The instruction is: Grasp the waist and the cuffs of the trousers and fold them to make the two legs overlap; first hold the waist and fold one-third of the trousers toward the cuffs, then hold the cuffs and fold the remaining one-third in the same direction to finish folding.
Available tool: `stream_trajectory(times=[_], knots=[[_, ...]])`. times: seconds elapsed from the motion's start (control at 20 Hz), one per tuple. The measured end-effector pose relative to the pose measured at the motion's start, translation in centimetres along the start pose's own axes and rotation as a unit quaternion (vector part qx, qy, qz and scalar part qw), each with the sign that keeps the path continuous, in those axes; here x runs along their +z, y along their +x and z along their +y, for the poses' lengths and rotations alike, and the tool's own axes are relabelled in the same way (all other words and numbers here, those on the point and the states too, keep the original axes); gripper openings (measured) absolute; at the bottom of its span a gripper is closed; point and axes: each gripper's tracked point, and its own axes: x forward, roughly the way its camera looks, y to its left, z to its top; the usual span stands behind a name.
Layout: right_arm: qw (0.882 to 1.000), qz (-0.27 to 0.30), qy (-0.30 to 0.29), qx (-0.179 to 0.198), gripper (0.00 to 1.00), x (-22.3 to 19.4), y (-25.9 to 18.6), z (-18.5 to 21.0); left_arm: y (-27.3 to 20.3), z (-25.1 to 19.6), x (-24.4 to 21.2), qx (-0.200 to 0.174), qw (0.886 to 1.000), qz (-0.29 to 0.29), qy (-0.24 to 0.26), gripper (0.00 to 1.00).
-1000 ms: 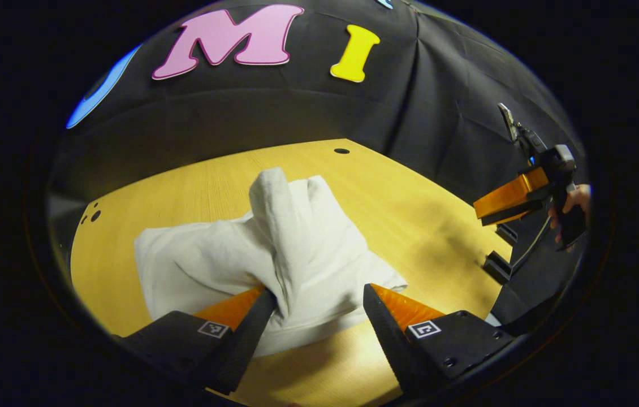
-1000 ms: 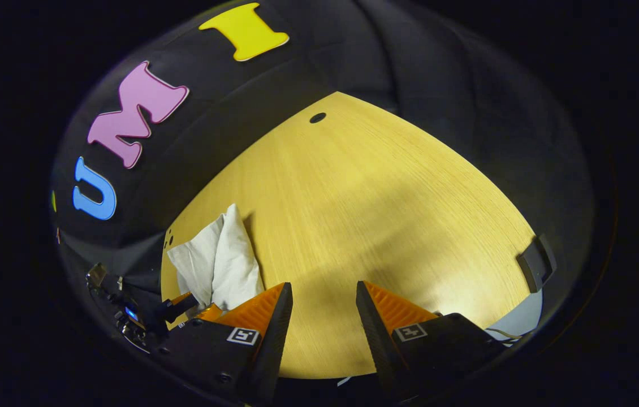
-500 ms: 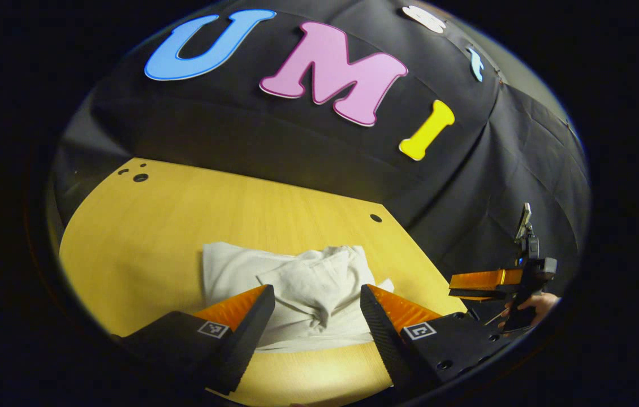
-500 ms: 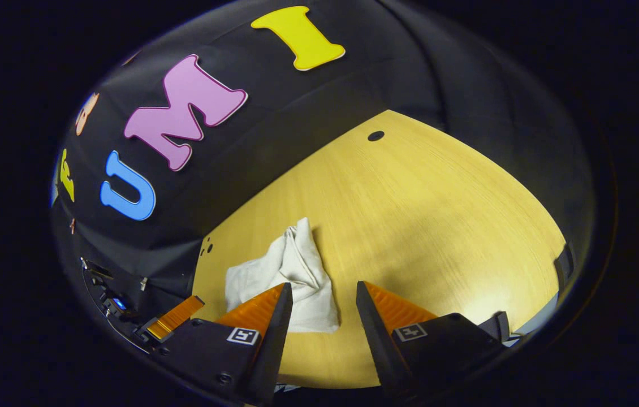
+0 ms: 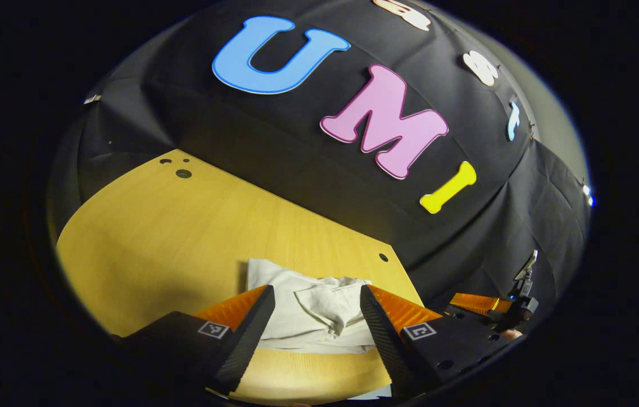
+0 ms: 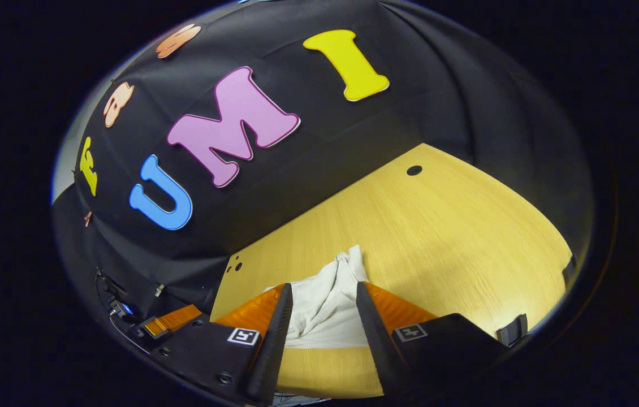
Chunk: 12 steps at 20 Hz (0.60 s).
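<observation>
Now the trousers (image 5: 319,314) lie soft and bunched on the bench (image 5: 172,226); both claws, left claw (image 5: 315,325) and right claw (image 6: 322,325), spread wide, hold nothing; pinch a thick edge.

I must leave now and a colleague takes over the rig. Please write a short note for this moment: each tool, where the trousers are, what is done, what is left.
Left tool: open, holds nothing, raised over the near edge of the trousers.
Right tool: open, holds nothing, also above the trousers.
Trousers: a small white bundle on the wooden table, near its front edge, apart from both tools.
Done: the bundle looks folded up and released, but its top layer is wrinkled and bunched.
Left: probably check the fold and smooth or redo the top layer if it is not neat; I cannot tell waist from cuffs here.
</observation>
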Motion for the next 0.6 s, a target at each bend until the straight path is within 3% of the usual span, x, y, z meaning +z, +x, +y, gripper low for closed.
stream_trajectory(times=[0.6], knots=[[1.0,0.009,-0.006,0.022,0.71,-1.4,1.0,3.4,-1.7,1.9,0.7,0.011,1.0,-0.013,-0.011,0.95]])
